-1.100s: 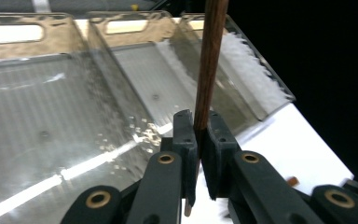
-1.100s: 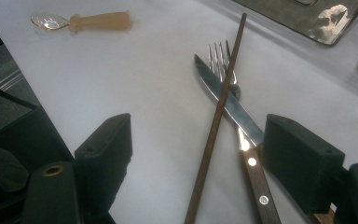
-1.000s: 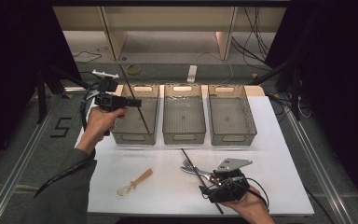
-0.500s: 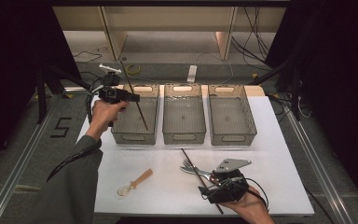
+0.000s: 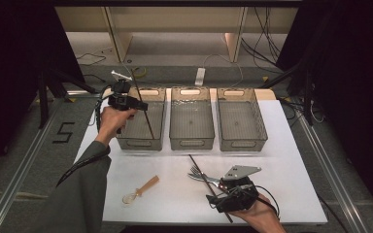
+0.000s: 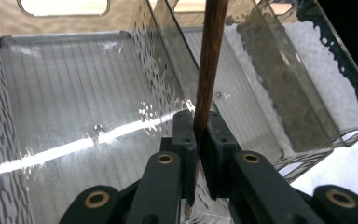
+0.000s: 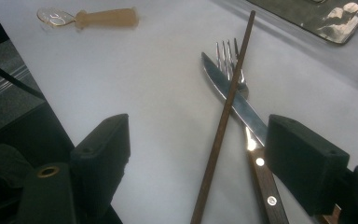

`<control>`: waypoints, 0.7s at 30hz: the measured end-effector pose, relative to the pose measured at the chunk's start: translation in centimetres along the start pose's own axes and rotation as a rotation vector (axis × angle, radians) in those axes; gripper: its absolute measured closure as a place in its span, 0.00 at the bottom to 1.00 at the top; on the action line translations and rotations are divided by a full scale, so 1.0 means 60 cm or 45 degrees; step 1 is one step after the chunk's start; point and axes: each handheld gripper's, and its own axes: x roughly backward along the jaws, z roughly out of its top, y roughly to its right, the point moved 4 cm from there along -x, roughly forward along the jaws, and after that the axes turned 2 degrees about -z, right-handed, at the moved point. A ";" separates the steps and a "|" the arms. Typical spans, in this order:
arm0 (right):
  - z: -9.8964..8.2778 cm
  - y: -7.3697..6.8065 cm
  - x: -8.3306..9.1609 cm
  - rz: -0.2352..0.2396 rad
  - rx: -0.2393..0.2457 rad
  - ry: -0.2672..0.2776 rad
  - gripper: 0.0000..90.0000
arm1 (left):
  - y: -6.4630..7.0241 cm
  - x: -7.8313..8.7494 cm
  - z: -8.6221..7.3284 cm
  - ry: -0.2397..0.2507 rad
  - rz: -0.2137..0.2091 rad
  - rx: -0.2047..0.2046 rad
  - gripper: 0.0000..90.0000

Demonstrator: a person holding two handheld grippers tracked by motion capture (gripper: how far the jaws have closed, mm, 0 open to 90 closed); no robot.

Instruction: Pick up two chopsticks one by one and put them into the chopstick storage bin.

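Observation:
My left gripper [image 5: 143,106] is shut on a dark brown chopstick [image 5: 145,114], which hangs steeply over the left clear bin [image 5: 141,142]. In the left gripper view the pads [image 6: 184,135] clamp the chopstick [image 6: 209,60] near its lower end, with the bin floor [image 6: 74,93] behind it. My right gripper [image 5: 216,201] rests open near the table's front edge. Between its wide-apart jaws [image 7: 205,144] lie a second chopstick [image 7: 235,70], a wood-handled knife [image 7: 265,182] and a fork [image 7: 226,53], crossed over one another on the white table.
The middle bin [image 5: 192,142] and the right bin [image 5: 243,144] stand in a row with the left one. A small spoon with a wooden handle [image 5: 141,189] lies front left on the white table [image 5: 281,160]. Cables run along the floor behind.
The left hand has carried the chopstick a little to the right and lower over the left bin. The right hand has stayed put.

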 end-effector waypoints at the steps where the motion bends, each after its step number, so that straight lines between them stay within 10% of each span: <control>1: 0.000 0.000 0.000 0.000 0.001 0.000 0.26 | -0.002 -0.002 -0.002 -0.005 0.002 0.000 0.93; 21: -0.001 -0.001 -0.001 0.002 0.003 -0.011 0.26 | -0.015 -0.030 -0.024 -0.069 0.028 0.010 0.91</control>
